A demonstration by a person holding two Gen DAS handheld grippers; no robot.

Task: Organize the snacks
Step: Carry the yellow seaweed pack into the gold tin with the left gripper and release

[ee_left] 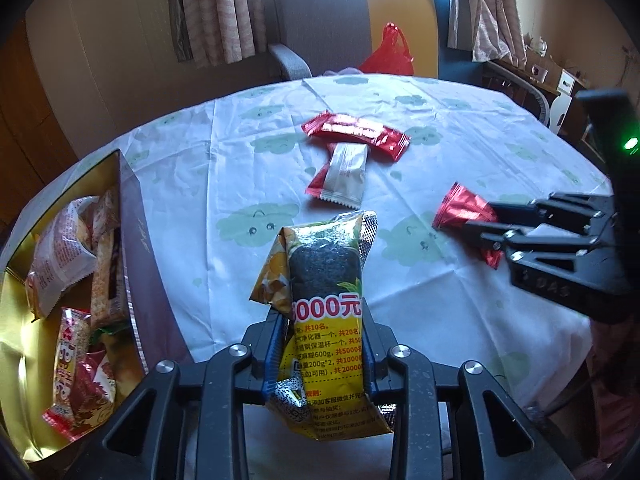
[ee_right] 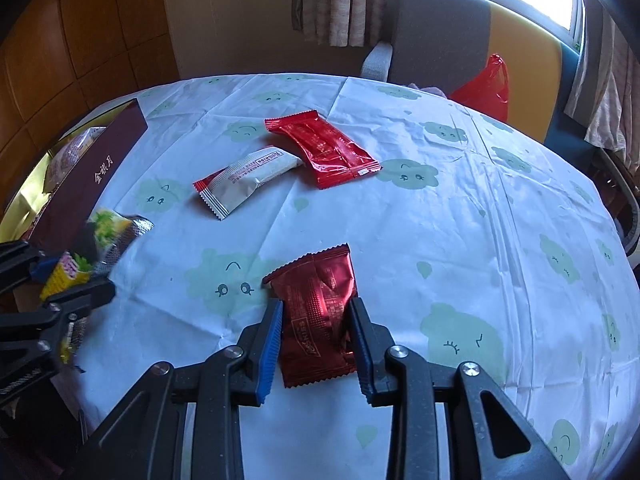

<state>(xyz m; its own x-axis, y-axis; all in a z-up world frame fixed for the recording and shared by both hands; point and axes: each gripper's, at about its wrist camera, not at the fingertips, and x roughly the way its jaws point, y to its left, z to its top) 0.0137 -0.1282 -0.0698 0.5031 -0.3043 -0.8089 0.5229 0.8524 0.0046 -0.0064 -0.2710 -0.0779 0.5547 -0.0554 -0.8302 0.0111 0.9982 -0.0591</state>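
My left gripper is shut on a yellow snack packet with a dark filling, held up above the white tablecloth. It also shows at the left edge of the right wrist view, where the left gripper holds the yellow packet beside the box. My right gripper is shut on a small red foil packet, one pad against each long edge. A maroon box with a gold lining stands at the left and holds several snacks. A long red packet and a white-and-red packet lie mid-table.
A grey and yellow chair stands behind the round table, with a red plastic bag on its seat. Curtains and a bright window lie beyond. The table edge curves away at the right.
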